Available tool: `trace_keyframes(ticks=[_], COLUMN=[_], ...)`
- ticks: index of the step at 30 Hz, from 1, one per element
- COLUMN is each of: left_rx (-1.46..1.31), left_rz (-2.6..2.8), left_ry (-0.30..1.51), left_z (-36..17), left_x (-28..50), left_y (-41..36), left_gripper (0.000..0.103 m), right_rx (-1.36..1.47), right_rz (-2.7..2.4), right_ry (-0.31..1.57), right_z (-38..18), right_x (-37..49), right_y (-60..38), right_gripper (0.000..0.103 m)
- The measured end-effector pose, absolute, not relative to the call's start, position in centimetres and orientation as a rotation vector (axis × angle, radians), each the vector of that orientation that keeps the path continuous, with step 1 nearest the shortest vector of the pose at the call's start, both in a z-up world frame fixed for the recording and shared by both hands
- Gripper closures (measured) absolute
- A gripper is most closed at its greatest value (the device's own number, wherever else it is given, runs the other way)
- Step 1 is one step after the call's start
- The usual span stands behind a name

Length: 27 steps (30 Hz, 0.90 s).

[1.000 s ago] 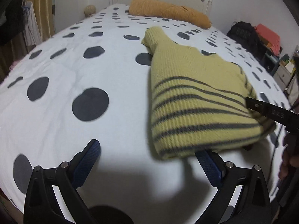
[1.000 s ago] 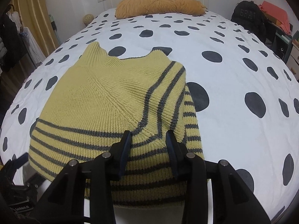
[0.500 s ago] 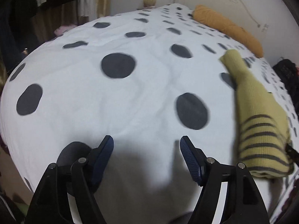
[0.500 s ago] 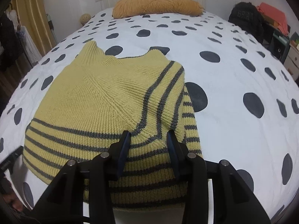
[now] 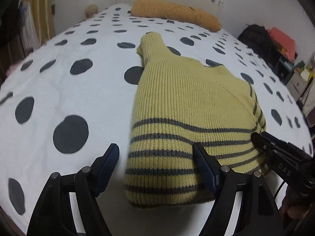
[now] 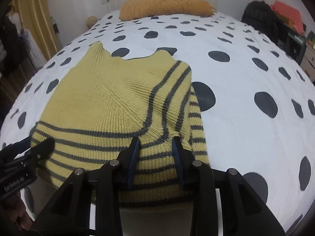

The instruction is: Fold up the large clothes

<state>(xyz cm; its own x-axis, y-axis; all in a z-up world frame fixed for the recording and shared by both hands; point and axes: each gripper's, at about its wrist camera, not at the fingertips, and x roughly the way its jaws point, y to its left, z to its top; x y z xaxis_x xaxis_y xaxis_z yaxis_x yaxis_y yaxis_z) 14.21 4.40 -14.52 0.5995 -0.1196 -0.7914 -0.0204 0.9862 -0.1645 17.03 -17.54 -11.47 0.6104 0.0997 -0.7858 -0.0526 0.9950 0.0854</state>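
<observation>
A yellow knit sweater [image 5: 189, 106] with grey stripes lies folded on the white polka-dot bed [image 5: 78, 90]; it also shows in the right wrist view [image 6: 110, 102]. My left gripper [image 5: 155, 163] is open, its fingers astride the sweater's near left hem corner, just above it. My right gripper [image 6: 155, 149] is partly closed over the striped hem near the folded sleeve, with a fold of knit between the fingers; I cannot tell whether it grips. Each gripper shows in the other's view, the right one [image 5: 279, 157] and the left one [image 6: 29, 157].
An orange pillow [image 6: 167, 6] lies at the headboard. A black bag [image 6: 258, 15] and cluttered shelves [image 5: 295, 72] stand to the right of the bed. Yellow curtains and hanging clothes [image 6: 23, 31] are on the left. The bed's near edge runs just under the grippers.
My left gripper swung out left over bare bed, then came back to the sweater's near left hem corner. The right gripper stayed on the hem and the sweater barely moved.
</observation>
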Motion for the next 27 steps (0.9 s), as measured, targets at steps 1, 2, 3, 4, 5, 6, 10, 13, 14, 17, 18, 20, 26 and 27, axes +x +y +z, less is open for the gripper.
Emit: trace_keyframes(ticks=[1,2,3,4,5,6,10,13,14,17,18,20,26,27], left_rx=[-0.182,-0.203,-0.211,-0.216,-0.215,-0.207,-0.16,-0.108,-0.073,0.002,-0.018,-0.06,-0.135,-0.139], left_rz=[-0.073,-0.079,-0.081,-0.094,-0.107,-0.127,-0.208,-0.158,-0.139,-0.101,-0.1,-0.106,-0.104,-0.093], left_ry=[0.923,0.915,0.893,0.861,0.833,0.815,0.834,0.931,0.919,0.896,0.9,0.912,0.922,0.906], left_z=[-13.9,-12.9,-11.9,-10.9,-9.8,-9.0,-8.9,-12.5,-13.0,-12.8,-12.7,-12.4,-10.3,-9.7], left_x=[13.8,13.3,12.5,11.8,11.1,10.8,10.8,12.1,11.9,11.3,11.4,11.4,9.7,9.7], left_y=[4.7,4.8,4.9,4.8,4.7,4.3,1.2,0.0,-0.3,-1.4,-1.1,-0.4,1.3,1.7], left_gripper=[0.044,0.046,0.052,0.053,0.053,0.053,0.053,0.06,0.059,0.059,0.059,0.059,0.033,0.027], right_rx=[0.062,0.08,0.104,0.122,0.13,0.133,0.109,0.027,0.027,-0.001,-0.001,0.015,0.058,0.062], right_rz=[0.093,0.106,0.122,0.132,0.143,0.154,0.123,0.071,0.073,0.063,0.061,0.058,0.053,0.054], right_ry=[0.908,0.9,0.886,0.872,0.858,0.845,0.901,0.905,0.908,0.912,0.912,0.908,0.91,0.894], right_z=[-11.1,-10.4,-9.7,-9.1,-8.6,-8.3,-10.0,-11.4,-11.5,-11.2,-11.2,-10.8,-8.8,-8.2], right_x=[16.9,16.5,16.1,15.6,15.2,14.9,15.6,16.0,16.1,16.2,16.1,15.8,13.8,13.6], right_y=[-17.5,-17.5,-17.6,-17.7,-17.7,-17.6,-17.3,-17.0,-17.0,-16.7,-16.7,-16.8,-17.1,-17.2], right_gripper=[0.069,0.069,0.069,0.069,0.069,0.069,0.069,0.069,0.069,0.068,0.067,0.067,0.057,0.057])
